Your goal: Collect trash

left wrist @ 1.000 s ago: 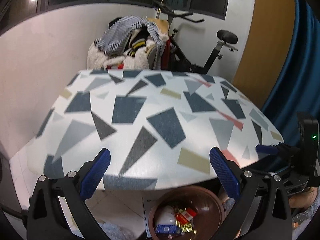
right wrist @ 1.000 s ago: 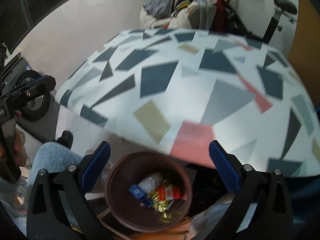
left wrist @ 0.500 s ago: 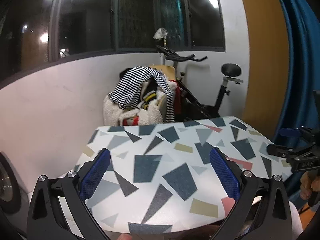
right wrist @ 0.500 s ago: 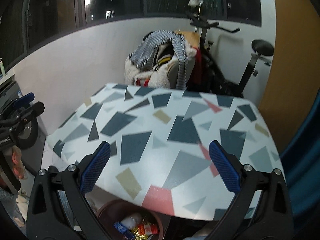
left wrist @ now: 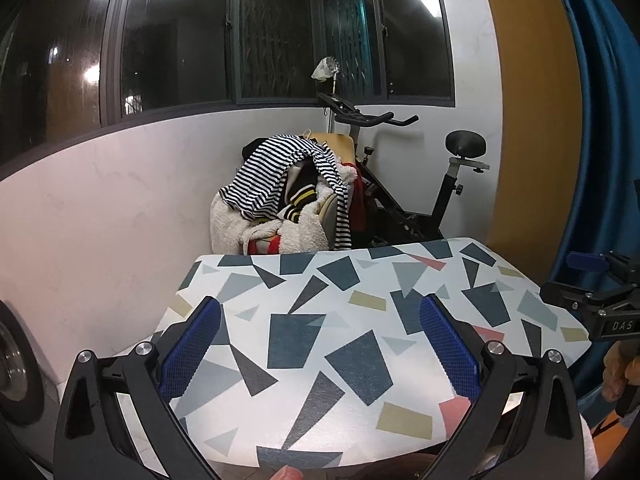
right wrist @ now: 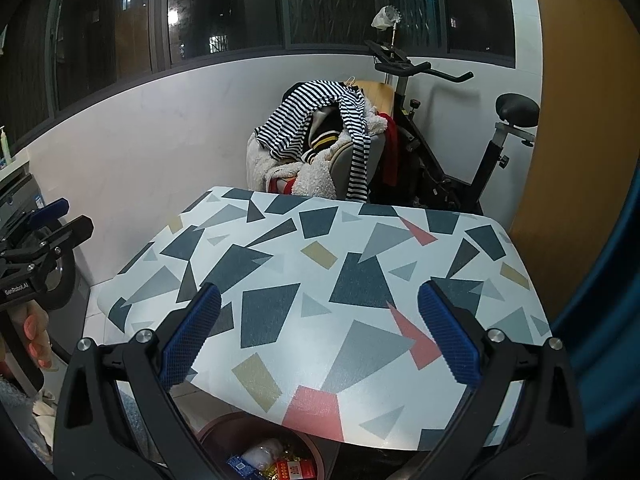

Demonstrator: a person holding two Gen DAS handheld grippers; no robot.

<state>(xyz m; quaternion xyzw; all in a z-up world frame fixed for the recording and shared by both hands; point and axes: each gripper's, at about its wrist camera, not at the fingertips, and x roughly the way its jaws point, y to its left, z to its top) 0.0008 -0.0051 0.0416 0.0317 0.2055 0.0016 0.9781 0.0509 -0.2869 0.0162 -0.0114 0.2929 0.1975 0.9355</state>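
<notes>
- Change noted: a second ago both of your tools pointed down at the bin below the counter edge; now both are raised and look level across the counter [right wrist: 320, 280] toward the far wall. The bin has dropped to the bottom margin of the right wrist view and out of the left wrist view almost entirely.
- Meaning for the task, as a judgement: the patterned counter top carries no loose item in either view, and the wrappers lie in the bin. The collecting looks done or nearly so, and you appear to be backing off to a rest pose.
- Left tool [left wrist: 320, 344]: fingers spread wide, nothing between the blue pads. It hovers above the near counter edge.
- Right tool [right wrist: 320, 332]: likewise spread wide and carrying nothing, over the near right part of the counter.
- Trash [right wrist: 276, 466]: directly below and slightly behind the right tool's fingertips, inside the brown bin [right wrist: 212, 436], which sits under the near counter edge.
- Orientation of the trash: the red packet lies flat, its long axis roughly left to right across the right tool's view; the blue packet beside it is angled. The bin mouth faces up. The lower part of the heap is cut off by the frame edge.
</notes>
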